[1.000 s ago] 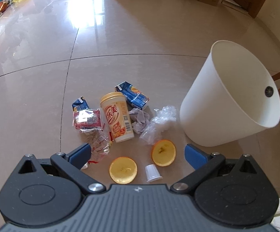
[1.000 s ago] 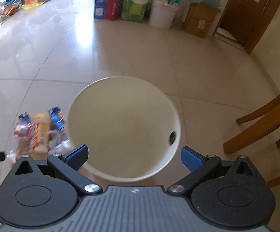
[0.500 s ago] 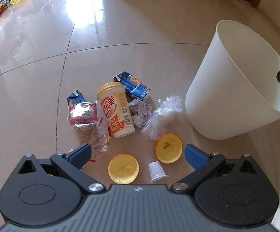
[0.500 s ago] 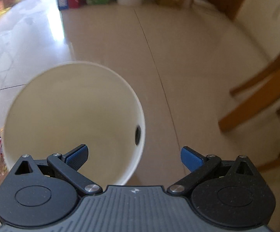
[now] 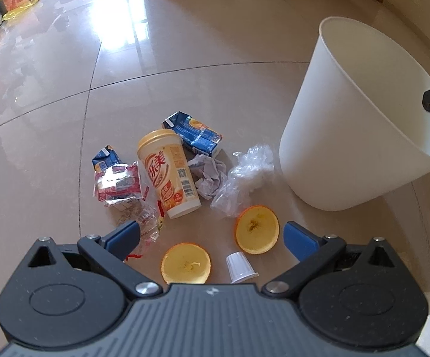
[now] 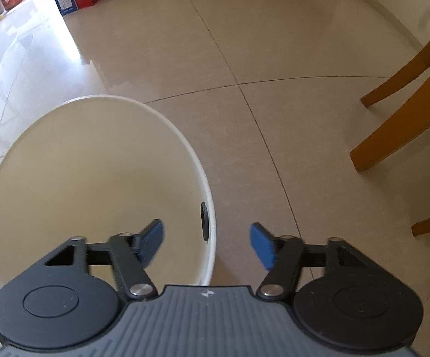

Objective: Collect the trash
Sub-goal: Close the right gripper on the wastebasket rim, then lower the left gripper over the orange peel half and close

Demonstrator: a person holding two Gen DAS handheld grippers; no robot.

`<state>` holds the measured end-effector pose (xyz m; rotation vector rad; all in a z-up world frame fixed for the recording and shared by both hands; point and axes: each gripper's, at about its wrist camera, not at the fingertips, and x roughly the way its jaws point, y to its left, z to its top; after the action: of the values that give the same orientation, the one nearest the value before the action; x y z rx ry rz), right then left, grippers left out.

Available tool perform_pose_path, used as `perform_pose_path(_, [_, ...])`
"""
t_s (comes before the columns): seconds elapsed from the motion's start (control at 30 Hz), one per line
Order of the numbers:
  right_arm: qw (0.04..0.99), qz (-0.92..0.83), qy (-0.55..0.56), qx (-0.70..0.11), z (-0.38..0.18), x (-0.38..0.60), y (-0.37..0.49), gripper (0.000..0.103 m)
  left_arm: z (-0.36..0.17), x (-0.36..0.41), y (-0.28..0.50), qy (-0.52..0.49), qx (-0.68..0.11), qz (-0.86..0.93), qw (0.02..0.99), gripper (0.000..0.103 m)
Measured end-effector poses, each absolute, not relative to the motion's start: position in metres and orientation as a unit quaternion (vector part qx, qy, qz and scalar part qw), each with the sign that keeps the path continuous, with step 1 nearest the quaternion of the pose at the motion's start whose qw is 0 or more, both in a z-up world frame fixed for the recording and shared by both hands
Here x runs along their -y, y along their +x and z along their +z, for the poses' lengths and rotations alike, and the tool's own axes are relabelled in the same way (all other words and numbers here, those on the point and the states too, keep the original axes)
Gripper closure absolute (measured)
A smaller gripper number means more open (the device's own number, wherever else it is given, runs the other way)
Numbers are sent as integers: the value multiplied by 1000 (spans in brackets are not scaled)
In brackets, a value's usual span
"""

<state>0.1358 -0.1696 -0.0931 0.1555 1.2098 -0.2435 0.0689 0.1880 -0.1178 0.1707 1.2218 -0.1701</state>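
1. Bright daylight; white glare pools on the glossy tiled floor [image 5: 119, 26] at upper left in both views.
2. Fisheye bending curves the tile joints (corners go black).
3. The right gripper [image 6: 206, 242], jaws closing, smears with motion blur.

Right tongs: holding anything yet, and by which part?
Nothing held yet. The right tongs are closing astride the white bin's rim, pads not touching it. Left tongs are open and empty.
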Motion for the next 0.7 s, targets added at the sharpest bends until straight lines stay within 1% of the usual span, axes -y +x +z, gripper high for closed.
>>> perform_pose_path(0.1, [812,-114,77,-568,-96,169,140,56,-121,-188,67,80,-574,-86,810,1])
perform_pose_path(0.13, [812,-116,76,-567,-96,169,141,57,-122,-188,67,81,-574,-88,810,1])
perform_pose_path(0.17, [813,-118,76,-565,-96,169,142,61,-122,-188,67,82,-573,-89,811,1])
perform_pose_path(0.27, [812,-119,77,-567,-97,168,145,80,-124,-188,67,88,-571,-91,811,1])
perform_pose_path(0.5, [806,-127,46,-576,-101,159,146,89,-129,-188,66,100,-568,-105,810,1])
perform_pose_path(0.7, [802,-136,43,-580,-98,152,147,89,-136,-191,62,111,-561,-122,811,1])
